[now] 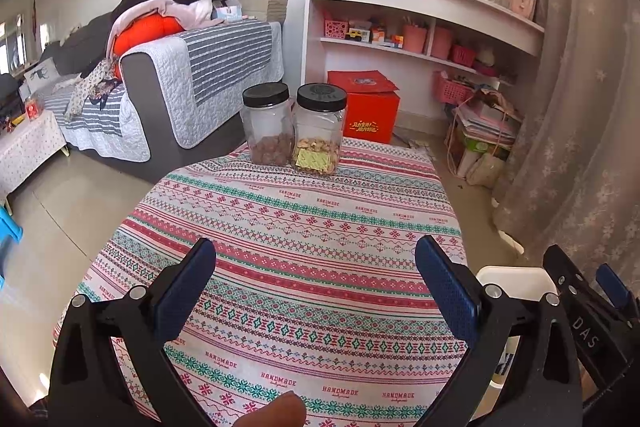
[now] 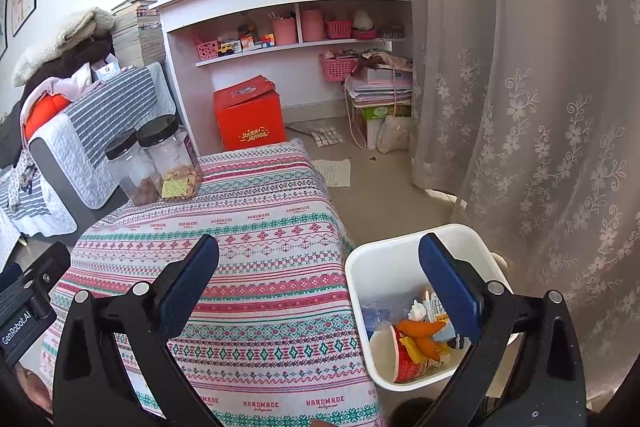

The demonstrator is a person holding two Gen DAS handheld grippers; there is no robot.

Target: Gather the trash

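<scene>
Right now my left gripper [image 1: 316,287] is spread wide with nothing between its blue pads, hovering over the table draped in a pink, red and green patterned cloth [image 1: 304,227]. My right gripper [image 2: 318,287] is released too, its left finger above the cloth and its right finger [image 2: 448,291] above the white rectangular plastic trash bin [image 2: 360,267].

Ahead of both grippers the cloth runs bare up to 2 clear plastic jars with black lids [image 1: 294,129] standing side by side, touching, at the far edge. Beyond that edge the floor opens toward a red cardboard box [image 1: 370,113] and white shelves [image 1: 420,11]. To my right the table's edge drops just beside the bin, with a floral lace curtain [image 2: 520,107] close behind it.

Only the right wrist view shows inside the bin: a red paper cup [image 2: 394,353] lies on its side, long axis running roughly left to right, mouth toward the left, with orange peel [image 2: 422,335], a white crumpled tissue [image 2: 417,311] and wrappers beside it. From the left wrist view, just the bin's rim shows behind my right finger.
</scene>
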